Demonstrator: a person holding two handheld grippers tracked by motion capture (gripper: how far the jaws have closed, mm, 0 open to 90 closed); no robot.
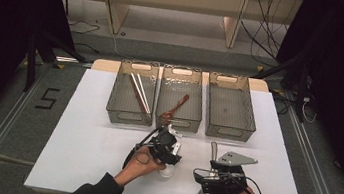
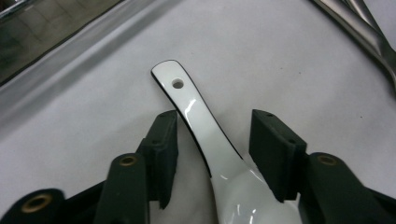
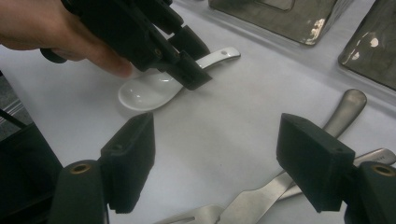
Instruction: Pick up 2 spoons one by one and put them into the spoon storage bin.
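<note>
White ceramic spoon (image 2: 210, 140) lies bowl-up on the white table (image 1: 78, 140) near the front edge, between the half-spread pads of the left gripper (image 2: 212, 149), which do not yet pinch its handle; it is not yet lifted. Chopsticks (image 1: 139, 92) and a brown spoon (image 1: 174, 108) already sit in trays, so sorting looks partly done, with metal cutlery (image 3: 280, 186) waiting under the spread, empty right gripper (image 3: 224, 154). It is glossy, dark-edged, with a hole near its handle tip.

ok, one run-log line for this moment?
left gripper: open, jaws astride white ceramic spoon handle | right gripper: open, holding nothing, above metal cutlery | spoon flat on white table
</note>
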